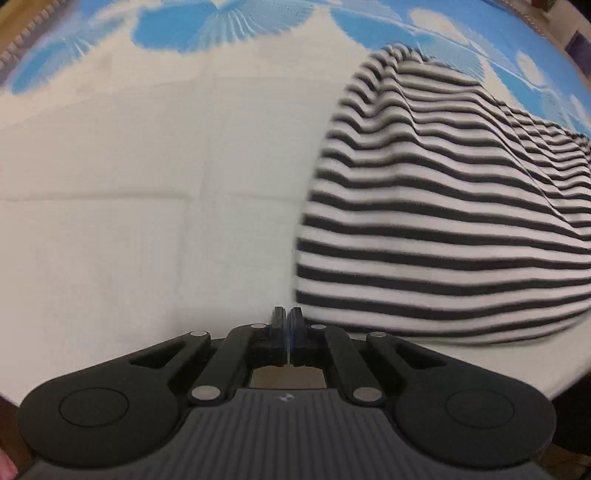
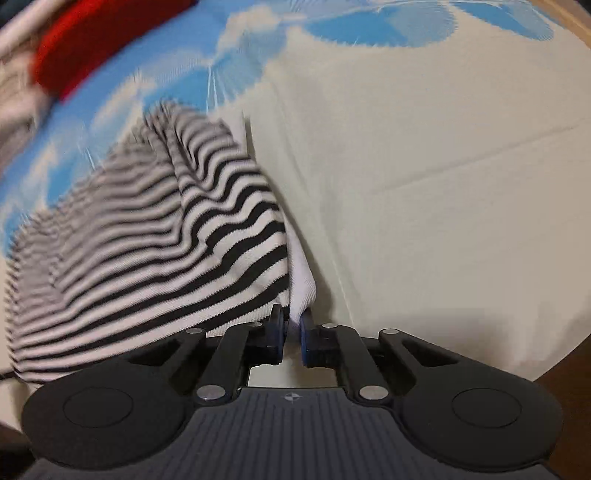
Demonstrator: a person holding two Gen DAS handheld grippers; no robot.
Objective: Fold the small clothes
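Your left gripper: jaws closed together, nothing between them, tips over bare cream cloth covering surface. Striped garment lies just right of it, bunched, black-and-white bands blurred. Your right gripper: jaws pinched on white edge of striped garment, fabric rising in ridge from tips and draping left. Cloth has blue flower print at far side. Red item at upper left, blurred.

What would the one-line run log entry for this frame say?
stage: mid-fold | right gripper: shut on striped garment white edge | left gripper: shut, empty | surface: cream cloth, blue print | blur: yes
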